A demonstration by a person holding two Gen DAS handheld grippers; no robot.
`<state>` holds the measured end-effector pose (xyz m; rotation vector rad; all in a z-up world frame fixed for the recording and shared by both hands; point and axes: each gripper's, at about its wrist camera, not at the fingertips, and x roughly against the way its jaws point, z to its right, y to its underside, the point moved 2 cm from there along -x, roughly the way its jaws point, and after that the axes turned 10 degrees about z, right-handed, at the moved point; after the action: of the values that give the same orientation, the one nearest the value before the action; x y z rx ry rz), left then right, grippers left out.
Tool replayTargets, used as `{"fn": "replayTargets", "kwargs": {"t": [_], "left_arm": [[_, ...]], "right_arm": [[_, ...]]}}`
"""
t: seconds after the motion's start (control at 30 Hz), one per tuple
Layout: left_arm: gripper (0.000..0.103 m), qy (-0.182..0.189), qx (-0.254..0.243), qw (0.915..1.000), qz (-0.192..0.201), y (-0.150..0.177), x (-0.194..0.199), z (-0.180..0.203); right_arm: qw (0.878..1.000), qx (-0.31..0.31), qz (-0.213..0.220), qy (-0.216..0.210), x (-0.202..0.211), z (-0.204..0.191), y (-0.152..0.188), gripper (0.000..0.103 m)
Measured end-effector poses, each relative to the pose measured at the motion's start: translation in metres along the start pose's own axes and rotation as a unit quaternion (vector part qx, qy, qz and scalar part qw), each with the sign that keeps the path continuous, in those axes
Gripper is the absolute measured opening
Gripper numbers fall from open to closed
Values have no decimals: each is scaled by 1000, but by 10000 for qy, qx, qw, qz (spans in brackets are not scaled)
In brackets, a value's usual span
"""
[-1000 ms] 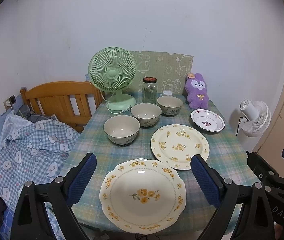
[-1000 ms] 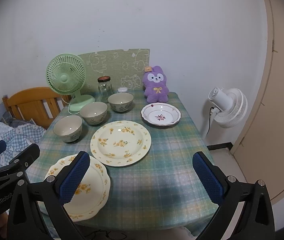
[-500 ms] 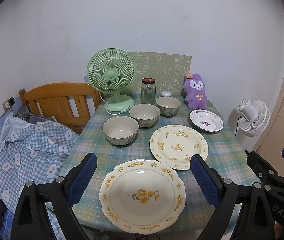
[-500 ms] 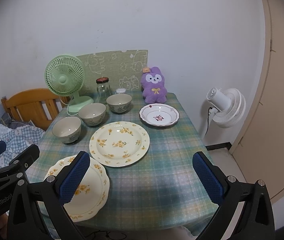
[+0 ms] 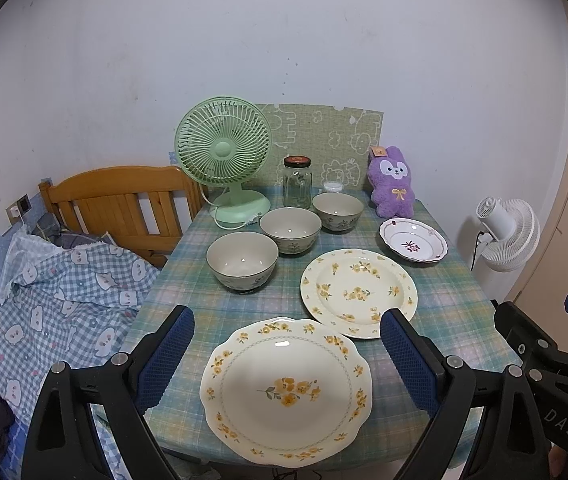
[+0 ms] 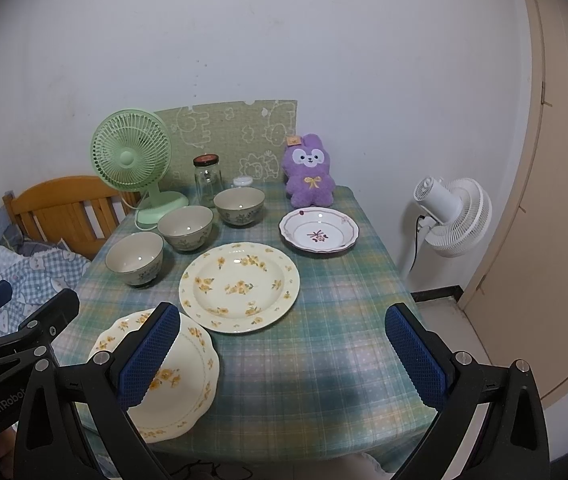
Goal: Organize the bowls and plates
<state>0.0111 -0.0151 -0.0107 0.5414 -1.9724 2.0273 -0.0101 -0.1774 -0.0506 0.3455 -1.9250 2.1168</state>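
A scalloped yellow-flower plate (image 5: 286, 390) (image 6: 187, 376) lies at the table's front edge, framed by my open left gripper (image 5: 288, 360). Behind it sits a round yellow-flower plate (image 5: 358, 292) (image 6: 239, 286), and further back right a small white plate with a red flower (image 5: 412, 240) (image 6: 319, 234). Three beige bowls run in a diagonal row: near (image 5: 242, 261) (image 6: 135, 254), middle (image 5: 290, 230) (image 6: 185, 227) and far (image 5: 338, 211) (image 6: 239, 206). My right gripper (image 6: 284, 356) hangs open over bare cloth at the front right, holding nothing.
A green desk fan (image 5: 223, 156), a glass jar (image 5: 297, 188), a small white container (image 5: 332, 186) and a purple plush rabbit (image 5: 392, 188) line the back of the checked tablecloth (image 6: 336, 344). Left: wooden headboard (image 5: 119, 200) and bedding. Right: a white floor fan (image 6: 454, 216) and a door.
Both views have shifted slightly, as if the grippers drew back or rose a little. Nothing on the table has moved and both grippers stay open.
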Motion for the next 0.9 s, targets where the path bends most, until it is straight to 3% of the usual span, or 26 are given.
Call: {"fn": "replayTargets", "kwargs": {"t": [0.6,0.9], "left_arm": [[95,14,-49,10000,19,1,1,1],[89,67,-62,10000,24,1,1,0]], "right_arm": [[10000,15,56,36,0,0,0,103],[10000,11,72,-2,-3,-2,2,103]]}}
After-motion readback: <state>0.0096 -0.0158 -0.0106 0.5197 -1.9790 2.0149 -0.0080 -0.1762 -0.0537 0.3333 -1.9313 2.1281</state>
